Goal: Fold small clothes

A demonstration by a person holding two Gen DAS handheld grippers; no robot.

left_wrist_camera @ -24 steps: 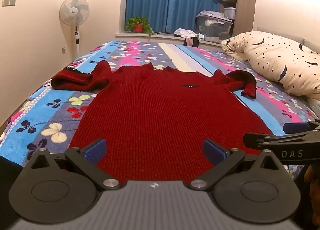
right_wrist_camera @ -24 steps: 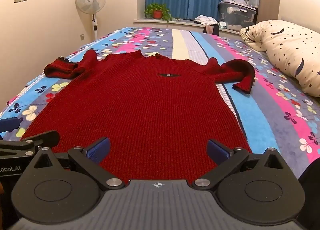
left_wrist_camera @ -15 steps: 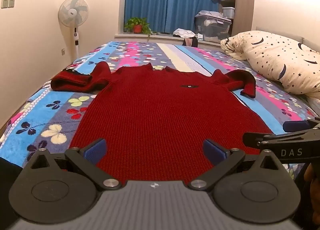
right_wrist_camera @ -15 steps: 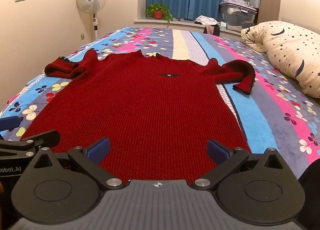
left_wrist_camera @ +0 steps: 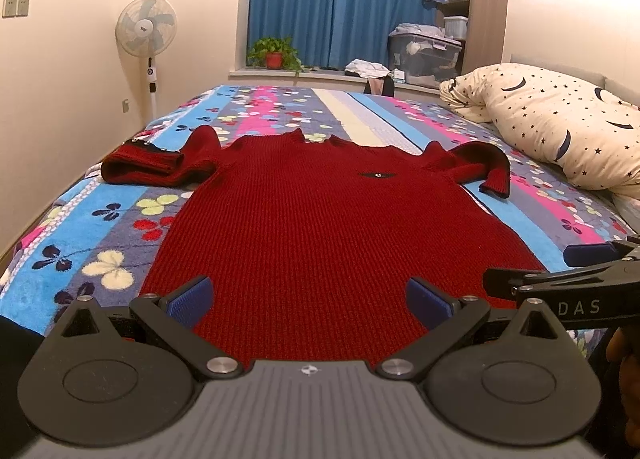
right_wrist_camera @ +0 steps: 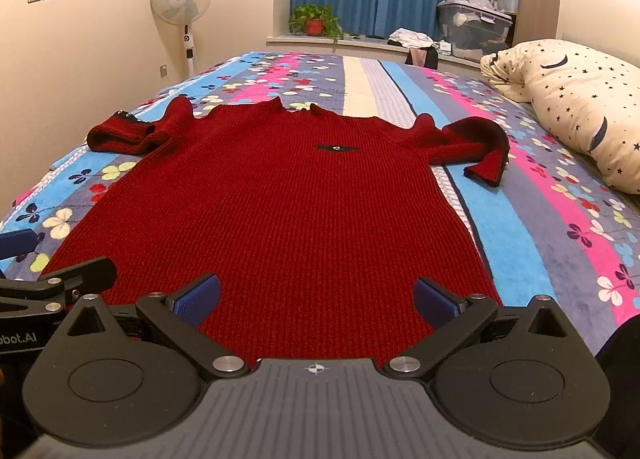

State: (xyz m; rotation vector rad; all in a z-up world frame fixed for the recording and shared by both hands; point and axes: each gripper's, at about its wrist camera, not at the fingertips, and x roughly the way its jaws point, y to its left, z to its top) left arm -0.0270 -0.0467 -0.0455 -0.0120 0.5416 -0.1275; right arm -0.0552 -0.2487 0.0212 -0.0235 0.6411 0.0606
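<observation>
A dark red knit sweater (left_wrist_camera: pixel 320 219) lies flat on the bed, neck away from me, hem nearest me; it also fills the right wrist view (right_wrist_camera: pixel 288 211). Its left sleeve (left_wrist_camera: pixel 148 165) is bunched at the far left and its right sleeve (left_wrist_camera: pixel 480 167) is bent at the far right. My left gripper (left_wrist_camera: pixel 308 297) is open and empty just above the hem, towards its left side. My right gripper (right_wrist_camera: pixel 316 297) is open and empty above the hem, towards its right side. Each gripper shows at the edge of the other's view.
The bed has a striped floral blanket (left_wrist_camera: pixel 100 227). A star-printed pillow (left_wrist_camera: pixel 560 127) lies at the right. A standing fan (left_wrist_camera: pixel 146 27) is by the left wall. A potted plant (left_wrist_camera: pixel 274 53), a storage bin (left_wrist_camera: pixel 424 59) and clothes sit on the far window sill.
Both views have shifted slightly, with the sweater seen a touch lower and closer. The grippers remain open and the sweater has not moved.
</observation>
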